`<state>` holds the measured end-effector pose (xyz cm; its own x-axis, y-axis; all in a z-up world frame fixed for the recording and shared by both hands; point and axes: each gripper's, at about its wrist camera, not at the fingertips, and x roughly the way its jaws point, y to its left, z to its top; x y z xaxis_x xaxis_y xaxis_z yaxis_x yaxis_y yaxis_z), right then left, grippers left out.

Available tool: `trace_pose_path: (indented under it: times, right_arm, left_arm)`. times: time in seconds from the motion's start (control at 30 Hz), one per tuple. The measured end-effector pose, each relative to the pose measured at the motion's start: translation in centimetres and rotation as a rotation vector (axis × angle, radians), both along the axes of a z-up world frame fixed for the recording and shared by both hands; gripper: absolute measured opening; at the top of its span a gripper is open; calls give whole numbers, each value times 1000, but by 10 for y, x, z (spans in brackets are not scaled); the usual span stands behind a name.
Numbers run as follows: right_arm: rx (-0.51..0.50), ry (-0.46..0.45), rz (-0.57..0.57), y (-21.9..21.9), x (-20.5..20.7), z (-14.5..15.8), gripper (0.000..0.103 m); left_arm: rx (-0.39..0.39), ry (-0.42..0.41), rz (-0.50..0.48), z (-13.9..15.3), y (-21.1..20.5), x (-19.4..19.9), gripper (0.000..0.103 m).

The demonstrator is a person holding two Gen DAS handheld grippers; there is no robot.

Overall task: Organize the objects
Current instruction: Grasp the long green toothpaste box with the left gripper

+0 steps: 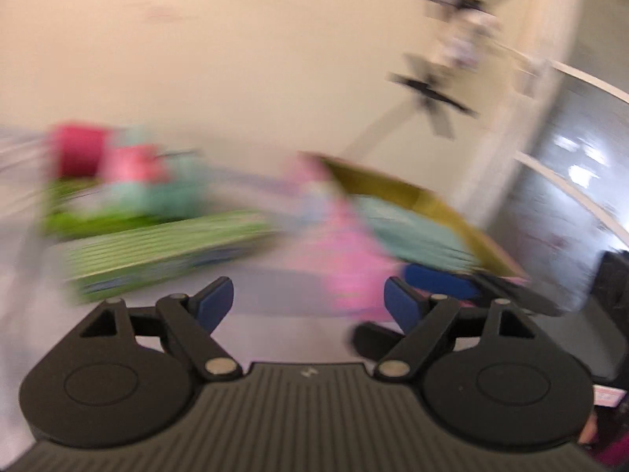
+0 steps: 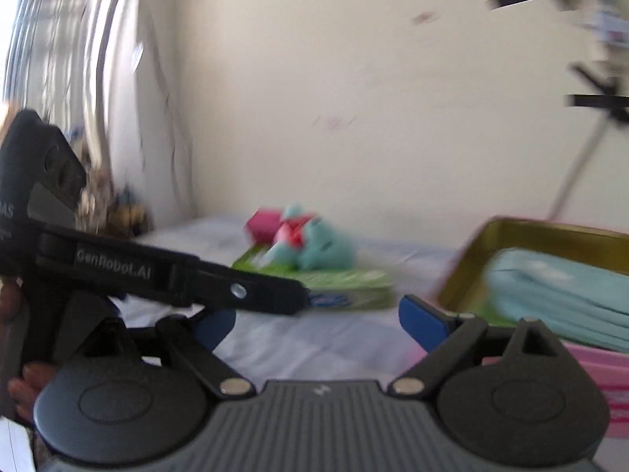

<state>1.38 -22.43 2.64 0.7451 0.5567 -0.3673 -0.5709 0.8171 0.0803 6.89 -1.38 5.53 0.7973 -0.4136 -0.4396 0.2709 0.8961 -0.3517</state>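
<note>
Both views are motion-blurred. A pink tin box (image 2: 597,365) with a gold inside holds a light blue pouch (image 2: 558,295); it also shows in the left wrist view (image 1: 354,259) with the pouch (image 1: 416,232). A teal and pink plush toy (image 2: 310,240) lies on a green box (image 2: 354,283), which shows blurred in the left wrist view (image 1: 157,247) with the toy (image 1: 137,173). My left gripper (image 1: 308,303) is open and empty. My right gripper (image 2: 318,322) is open and empty, left of the tin. The left gripper's body (image 2: 118,267) crosses the right wrist view.
Everything lies on a pale lavender sheet (image 2: 306,338) against a cream wall (image 2: 354,98). A tripod stand (image 1: 432,94) rises at the right. A curtained window (image 2: 70,59) is at the far left. A dark object (image 1: 613,314) sits at the right edge.
</note>
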Motion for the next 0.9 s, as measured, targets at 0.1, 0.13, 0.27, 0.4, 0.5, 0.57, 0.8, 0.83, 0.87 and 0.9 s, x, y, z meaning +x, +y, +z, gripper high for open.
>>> trace_pose_path:
  times: [0.1,0.13,0.27,0.4,0.5,0.57,0.8,0.83,0.87,0.9]
  right_arm:
    - [-20,63,-30,39,32,-3,95]
    - [-9,82,-51,48,41,-3,95]
    - [49,154,-160,64,95,-1,95]
    - [21,215,-283,73,140,-9,96]
    - [11,317,-293,72,161,-20,92]
    - [-1,351,-308,69,166,-28,88]
    - [109,423,-239,52,131,-34,70]
    - [100,418,-228,57,124,-33,70]
    - [96,408,-220,57,112,-33,71]
    - [91,396,-206,57,100,-32,71]
  left_arm:
    - [-18,35,211,-11,54,3,84]
    - [-34,53,261,-14,69,5,84]
    - [-119,102,343,-22,102,17,84]
    - [-132,119,358,-25,100,37,84]
    - [-150,135,343,-31,101,45,82]
    - [-139,129,337,-35,100,48,81]
    - [-68,128,310,-36,96,42,69]
    - [-47,126,311,-36,95,38,69]
    - [-38,127,308,-35,95,33,70]
    - [-33,130,301,-35,96,27,70]
